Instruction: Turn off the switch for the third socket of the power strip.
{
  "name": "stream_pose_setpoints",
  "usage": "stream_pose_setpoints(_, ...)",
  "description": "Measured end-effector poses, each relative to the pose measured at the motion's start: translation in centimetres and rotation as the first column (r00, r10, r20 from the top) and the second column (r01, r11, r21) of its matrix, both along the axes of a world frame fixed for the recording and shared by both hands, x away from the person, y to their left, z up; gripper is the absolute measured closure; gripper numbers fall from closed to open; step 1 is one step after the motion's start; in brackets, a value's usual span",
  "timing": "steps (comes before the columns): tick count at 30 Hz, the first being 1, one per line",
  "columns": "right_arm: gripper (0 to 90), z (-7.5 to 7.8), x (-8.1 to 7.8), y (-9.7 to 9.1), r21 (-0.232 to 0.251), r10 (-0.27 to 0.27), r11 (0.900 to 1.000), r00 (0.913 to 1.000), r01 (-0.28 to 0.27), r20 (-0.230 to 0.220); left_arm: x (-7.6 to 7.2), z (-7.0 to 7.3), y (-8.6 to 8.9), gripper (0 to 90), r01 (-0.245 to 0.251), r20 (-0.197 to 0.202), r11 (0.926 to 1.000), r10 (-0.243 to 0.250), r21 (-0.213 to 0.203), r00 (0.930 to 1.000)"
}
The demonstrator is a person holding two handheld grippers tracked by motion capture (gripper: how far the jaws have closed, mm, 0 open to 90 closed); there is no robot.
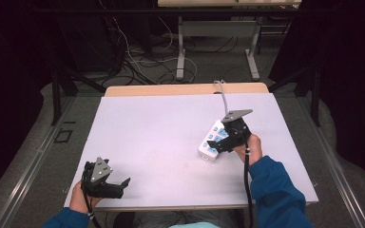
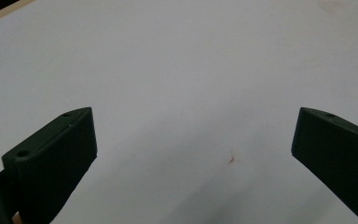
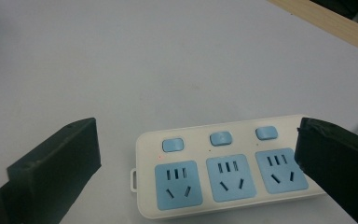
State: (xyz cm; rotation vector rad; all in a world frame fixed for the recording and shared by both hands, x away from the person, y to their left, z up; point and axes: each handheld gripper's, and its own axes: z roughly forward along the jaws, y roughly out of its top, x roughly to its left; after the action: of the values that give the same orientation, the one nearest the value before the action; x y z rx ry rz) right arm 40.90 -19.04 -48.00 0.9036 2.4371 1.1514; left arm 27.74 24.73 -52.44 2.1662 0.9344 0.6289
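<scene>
- Centrally, the power strip (image 3: 223,168) lies flat on the surface (image 1: 161,137), right of middle; it is white, with three blue sockets and a blue switch above each.
- Its long axis runs diagonally in the high view, from the near-left end toward the far-right, where a grey cord (image 1: 223,97) leaves it toward the far edge.
- The right hand-held gripper (image 1: 223,140) is directly over the strip (image 1: 212,140); in its own view the strip lies crosswise between the jaws, which stand wide apart, one beyond the looped end and one over the third socket.
- Judged from this, the coming move depends on the jaw gap spanning the strip's length rather than its width; whether either jaw touches the casing cannot be told.
- The right hand (image 1: 249,148) comes in from the near right, forearm angled inward, in a blue sleeve (image 1: 273,190).
- The left hand-held gripper (image 1: 105,183) is well apart, at the near-left corner, jaws spread and empty over bare surface (image 2: 182,79).
</scene>
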Motion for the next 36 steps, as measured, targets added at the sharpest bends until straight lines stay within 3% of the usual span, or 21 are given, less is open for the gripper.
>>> stream_pose_setpoints(2,0.0,-0.1,0.1,0.2,-0.004,0.005,1.0000,1.0000,-0.005,0.000,0.0,0.0,0.0,0.2,-0.002,0.015,1.0000,0.001,0.008,0.9999)
stream_pose_setpoints(9,0.0,-0.3,0.3,0.5,0.007,0.016,0.9998,0.9998,-0.016,-0.008,0.1,-0.1,-0.1,0.2,0.001,-0.002,1.0000,-0.001,-0.002,1.0000)
stream_pose_setpoints(13,0.0,-0.4,0.4,0.5,0.015,0.017,0.9998,0.9998,-0.017,-0.005,0.1,0.0,0.0,0.2,0.000,0.011,1.0000,0.000,0.009,0.9999)
stream_pose_setpoints(22,0.0,-1.1,0.7,0.7,0.015,0.026,0.9995,0.9996,-0.026,-0.013,0.1,-0.1,-0.1,0.2,0.002,-0.002,1.0000,-0.002,-0.003,1.0000)
stream_pose_setpoints(30,0.0,-1.4,0.8,0.7,0.018,0.030,0.9994,0.9988,-0.029,-0.038,0.1,0.0,0.0,0.2,0.005,0.007,0.9999,-0.006,0.012,1.0000)
stream_pose_setpoints(32,0.0,-1.6,0.9,0.7,0.035,0.027,0.9991,0.9993,-0.026,-0.028,0.1,-0.1,0.0,0.2,0.004,-0.002,1.0000,-0.004,0.002,1.0000)
stream_pose_setpoints(36,7.4,-1.8,0.8,0.7,0.046,0.032,0.9985,0.9990,-0.031,-0.031,0.0,-0.1,-0.1,0.2,0.002,0.001,1.0000,-0.002,0.000,1.0000)
